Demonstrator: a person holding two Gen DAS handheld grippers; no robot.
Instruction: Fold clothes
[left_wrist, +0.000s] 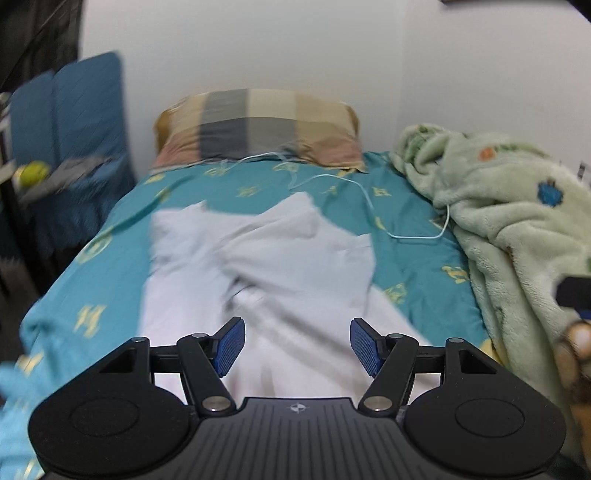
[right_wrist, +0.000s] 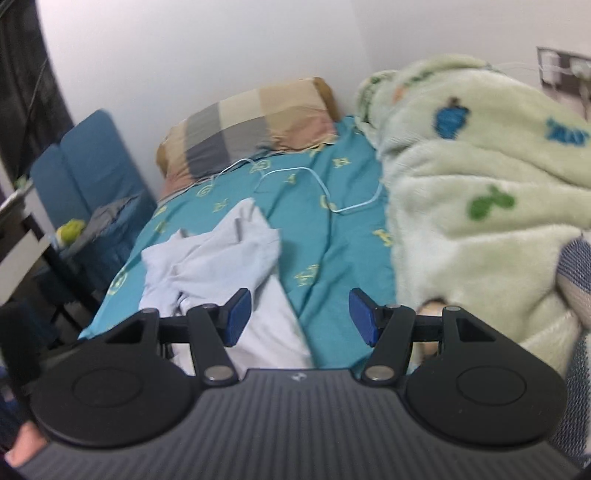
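Across the bed, a teal sheet with pale yellow letter-like prints (left_wrist: 118, 236) is spread pretty much edge to edge, and a crumpled pale grey-white garment (left_wrist: 258, 251) is laid on it around the middle, running from the near edge up toward the head end. From the right wrist view the same garment (right_wrist: 214, 254) is seen left of centre, bunched and creased, with its lower part hidden under the gripper body.

At the head end a plaid pillow in tan, grey and cream blocks (left_wrist: 258, 125) is propped against the plain white wall (left_wrist: 258, 44). A thin light blue cable (left_wrist: 369, 199) is looped over the sheet between the pillow and the garment, apart from the cloth. A fluffy pale green fleece blanket with blue and green cartoon prints (right_wrist: 480, 155) is heaped along the right side of the bed, up against the wall there.

Left of the bed, a dark blue padded chair (left_wrist: 85, 110) is parked just beside the mattress, with some grey cloth and a small yellow-green object on its seat; too blurry to say more.

The left gripper (left_wrist: 297, 347) is held above the near part of the garment with its blue pads (left_wrist: 231, 345) spread wide, nothing between them. The right gripper (right_wrist: 299, 317) is likewise spread wide and empty, over the garment's edge and bare sheet.
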